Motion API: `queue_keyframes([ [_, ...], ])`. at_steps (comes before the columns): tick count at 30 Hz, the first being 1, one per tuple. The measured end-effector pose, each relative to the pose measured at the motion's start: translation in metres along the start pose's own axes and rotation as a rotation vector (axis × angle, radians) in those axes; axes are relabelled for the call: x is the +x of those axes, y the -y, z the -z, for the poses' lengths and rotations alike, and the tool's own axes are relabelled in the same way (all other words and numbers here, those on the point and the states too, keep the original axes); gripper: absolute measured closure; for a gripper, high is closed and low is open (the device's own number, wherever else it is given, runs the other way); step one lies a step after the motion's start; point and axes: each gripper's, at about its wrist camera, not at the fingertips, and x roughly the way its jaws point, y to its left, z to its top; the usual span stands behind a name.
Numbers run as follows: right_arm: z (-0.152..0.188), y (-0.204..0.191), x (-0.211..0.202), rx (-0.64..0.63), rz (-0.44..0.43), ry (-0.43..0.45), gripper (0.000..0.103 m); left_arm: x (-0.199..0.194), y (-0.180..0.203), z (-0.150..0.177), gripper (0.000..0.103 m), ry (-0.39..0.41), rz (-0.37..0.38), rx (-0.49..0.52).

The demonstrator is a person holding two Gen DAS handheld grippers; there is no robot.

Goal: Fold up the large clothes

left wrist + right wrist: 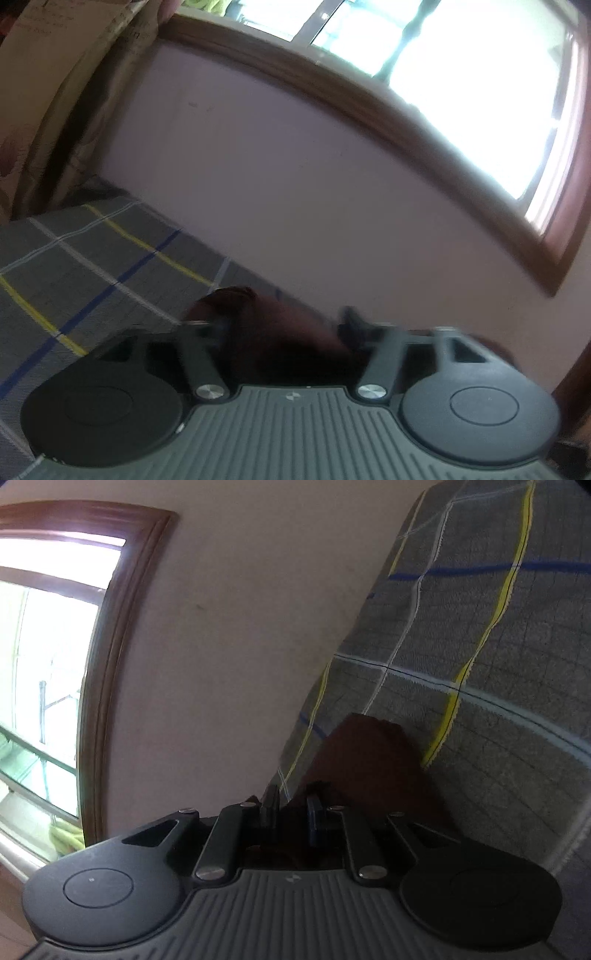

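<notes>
The right tongs [293, 808] stand close together with a fold of the maroon cloth [369, 753] pinched between them. The left tongs [280, 321] are wider apart, with cloth [280, 332] bunched in the gap; the blur hides whether they clamp it, so I cannot tell. From both pairs the cloth runs forward and lies on the bed [74, 266], on its grey checked cover near the far edge, where the bed meets the wall [295, 184]. Beyond is a window [461, 92], with a curtain [55, 110] to the left.

The cloth looks soft and limp, probably light for its size. It should sag and crumple between grips, not hold a line. Best held at two corners or along a hem, well apart, so the edge stays taut while folding. A thin pinch could slip.
</notes>
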Motion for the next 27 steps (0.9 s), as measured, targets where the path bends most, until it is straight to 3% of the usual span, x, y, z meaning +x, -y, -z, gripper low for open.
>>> queue_keyframes([
  [2, 0.000, -0.002, -0.003, 0.008, -0.022, 0.014, 0.079, -0.015, 0.005, 0.001, 0.000, 0.091, -0.002, 0.028],
  [3, 0.000, -0.003, -0.007, 0.019, -0.044, 0.026, 0.074, -0.022, 0.009, 0.002, 0.000, 0.139, -0.008, 0.062],
  [4, -0.001, -0.005, -0.013, 0.024, -0.070, 0.046, 0.054, -0.030, 0.014, 0.002, 0.000, 0.173, 0.000, 0.109],
  [5, -0.003, -0.009, -0.021, 0.020, -0.075, 0.076, 0.024, -0.035, 0.018, 0.001, 0.000, 0.179, 0.015, 0.148],
  [6, -0.004, -0.013, -0.031, 0.007, -0.071, 0.124, 0.016, -0.039, 0.023, 0.000, 0.000, 0.168, 0.030, 0.177],
  [7, -0.006, -0.019, -0.041, -0.015, -0.080, 0.153, 0.015, -0.042, 0.026, -0.001, 0.000, 0.151, 0.047, 0.186],
  [10, -0.002, -0.051, -0.072, -0.187, -0.064, 0.214, 0.018, -0.061, 0.039, 0.000, 0.005, 0.110, 0.153, 0.222],
  [13, 0.025, -0.101, -0.091, -0.509, -0.050, 0.190, 0.058, -0.074, 0.065, 0.010, 0.024, 0.065, 0.245, 0.342],
  [16, 0.069, -0.144, -0.075, -0.829, -0.030, 0.051, 0.080, -0.061, 0.094, 0.024, 0.036, -0.026, 0.305, 0.465],
  [18, 0.105, -0.164, -0.050, -1.036, -0.015, -0.052, 0.085, -0.040, 0.106, 0.030, 0.046, -0.093, 0.313, 0.504],
  [20, 0.129, -0.174, -0.023, -1.174, -0.017, -0.137, 0.087, -0.016, 0.112, 0.033, 0.046, -0.099, 0.310, 0.547],
  [22, 0.142, -0.178, 0.004, -1.263, -0.010, -0.200, 0.087, 0.006, 0.116, 0.032, 0.046, -0.094, 0.291, 0.587],
  [24, 0.151, -0.178, 0.026, -1.334, -0.001, -0.257, 0.088, 0.036, 0.116, 0.029, 0.041, -0.125, 0.261, 0.624],
  [27, 0.155, -0.173, 0.057, -1.399, 0.023, -0.320, 0.091, 0.072, 0.110, 0.028, 0.041, -0.174, 0.235, 0.654],
])
